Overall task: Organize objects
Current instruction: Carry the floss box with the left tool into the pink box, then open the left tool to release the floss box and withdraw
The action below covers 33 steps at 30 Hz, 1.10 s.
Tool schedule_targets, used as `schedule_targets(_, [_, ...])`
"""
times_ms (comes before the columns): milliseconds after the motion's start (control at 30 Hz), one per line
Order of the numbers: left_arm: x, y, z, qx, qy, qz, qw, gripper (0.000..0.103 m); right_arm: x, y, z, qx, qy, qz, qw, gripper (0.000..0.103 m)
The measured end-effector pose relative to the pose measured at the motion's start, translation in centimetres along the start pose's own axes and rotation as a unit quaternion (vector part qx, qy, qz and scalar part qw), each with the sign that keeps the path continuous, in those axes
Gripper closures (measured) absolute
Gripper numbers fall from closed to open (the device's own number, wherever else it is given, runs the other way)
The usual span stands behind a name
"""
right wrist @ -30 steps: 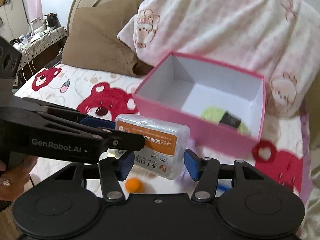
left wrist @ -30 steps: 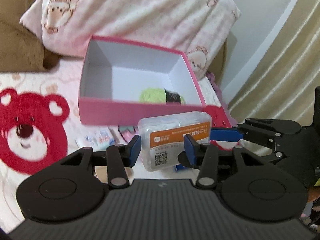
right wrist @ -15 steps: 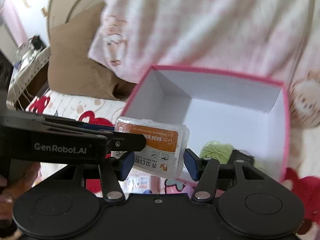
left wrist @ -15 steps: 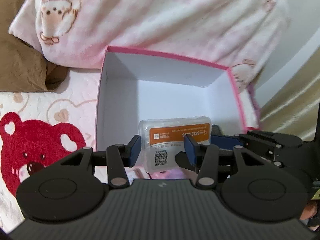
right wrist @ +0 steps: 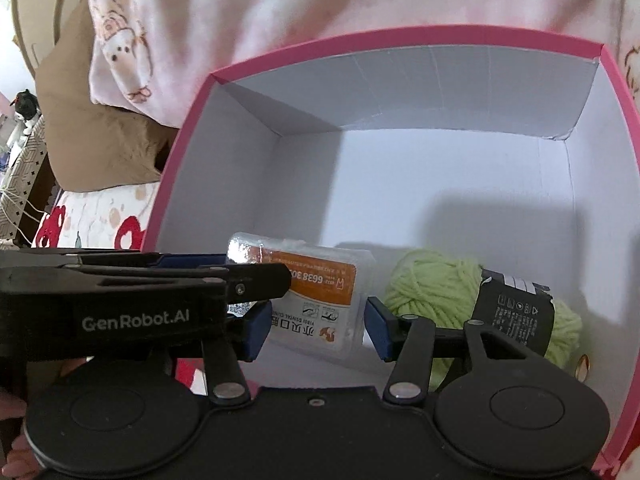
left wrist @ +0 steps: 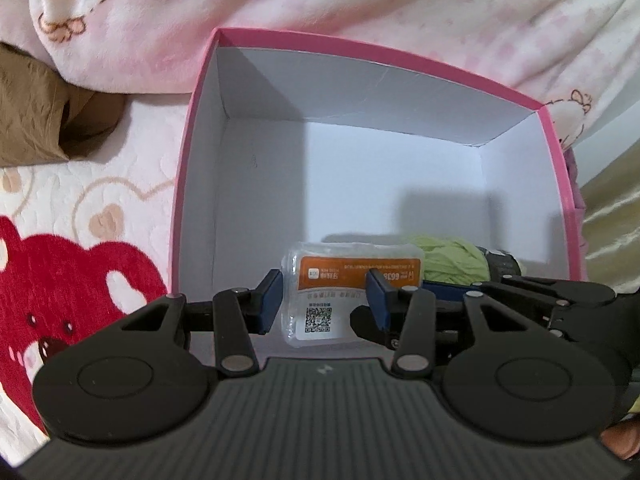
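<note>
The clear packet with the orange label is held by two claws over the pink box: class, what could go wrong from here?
1. Both claws hold the clear packet and are closing; uneven release could tip it.
2. The green yarn ball lies close beside it, so the right claw may snag the yarn.
3. The left claw works close above the near wall of the pink box and might knock it.

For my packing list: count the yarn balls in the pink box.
1: the green yarn ball lies at the pink box's near right, beside the clear packet. More may be hidden.

Floss pack (left wrist: 352, 280) inside pink box (left wrist: 400, 56)
</note>
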<state>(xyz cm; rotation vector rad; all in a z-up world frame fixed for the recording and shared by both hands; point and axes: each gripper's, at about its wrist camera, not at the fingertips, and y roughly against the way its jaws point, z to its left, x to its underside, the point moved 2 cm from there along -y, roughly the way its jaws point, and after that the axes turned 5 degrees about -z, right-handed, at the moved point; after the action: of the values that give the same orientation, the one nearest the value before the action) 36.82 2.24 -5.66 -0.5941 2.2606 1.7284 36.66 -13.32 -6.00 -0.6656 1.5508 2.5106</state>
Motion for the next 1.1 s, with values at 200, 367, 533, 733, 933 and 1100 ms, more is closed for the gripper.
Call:
schedule_targets(200, [0.5,-0.6,-0.5,-0.011,-0.003,-0.005,0.9999,0.055,0.3,0.5,0.5,0.019,0.021,-0.005,1.0,0.047])
schedule_targets(367, [1.1,0.7,-1.1,-0.021,-0.019,-0.05,0.9983,0.05,0.6,2.1,1.3,0.022,0.046,-0.038,0.998,0.047])
schedule_targets(533, [1.9,3.6,-1.3,-0.013,-0.027,-0.065,0.9974,0.048,1.7,6.4,2.5,-0.008,0.079,-0.072,0.994,0.047])
schedule_targets(733, [3.1,8.5,-2.1,-0.011,-0.044,-0.069,0.9966,0.046,3.3,11.5,3.6,-0.02,0.112,-0.1,0.988,0.046])
schedule_targets(933, [4.8,13.4,-3.7,-0.019,-0.07,-0.075,0.9945,0.045,4.9,16.6,4.9,-0.019,0.141,-0.126,0.982,0.041])
schedule_targets(1100, [6.7,17.2,-4.8,-0.026,-0.09,-0.086,0.9919,0.045,6.8,19.9,5.2,-0.016,0.16,-0.135,0.978,0.039])
